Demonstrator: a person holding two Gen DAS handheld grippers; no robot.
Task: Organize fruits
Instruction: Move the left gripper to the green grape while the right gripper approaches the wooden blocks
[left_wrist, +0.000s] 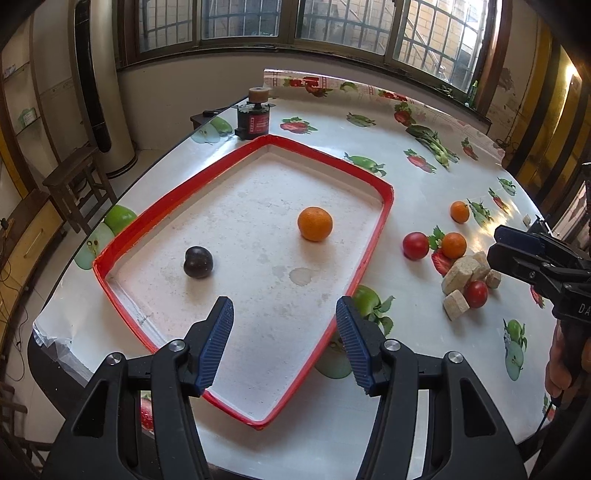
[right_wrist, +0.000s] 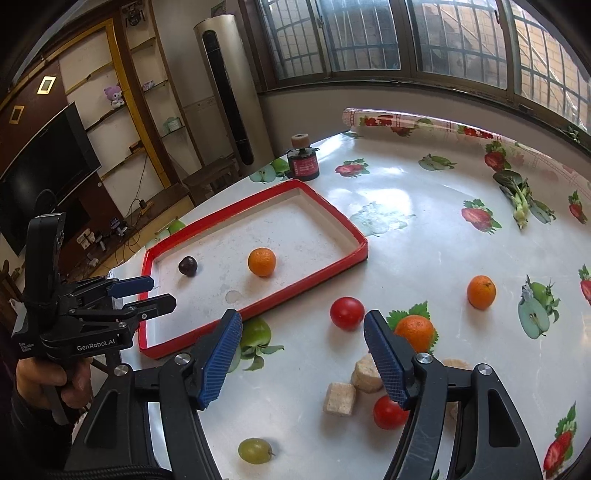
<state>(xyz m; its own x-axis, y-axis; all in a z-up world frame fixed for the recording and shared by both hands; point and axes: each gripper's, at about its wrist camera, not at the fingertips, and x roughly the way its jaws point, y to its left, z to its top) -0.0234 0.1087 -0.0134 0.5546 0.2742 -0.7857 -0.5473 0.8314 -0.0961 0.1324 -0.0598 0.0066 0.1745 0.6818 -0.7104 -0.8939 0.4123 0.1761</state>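
- I am keeping the left gripper (left_wrist: 284, 325) wide and empty above the red-rimmed tray (left_wrist: 384, 221), where a dark plum (left_wrist: 198, 261) and an orange (left_wrist: 315, 223) are already lying apart.
- I am holding the right gripper (right_wrist: 303, 347) wide, gripping nothing, over the loose fruit; the red tomato (right_wrist: 347, 313) beside the tray looks the easiest next pick.

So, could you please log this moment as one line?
tray: orange, plum | left gripper: open | right gripper: open, empty
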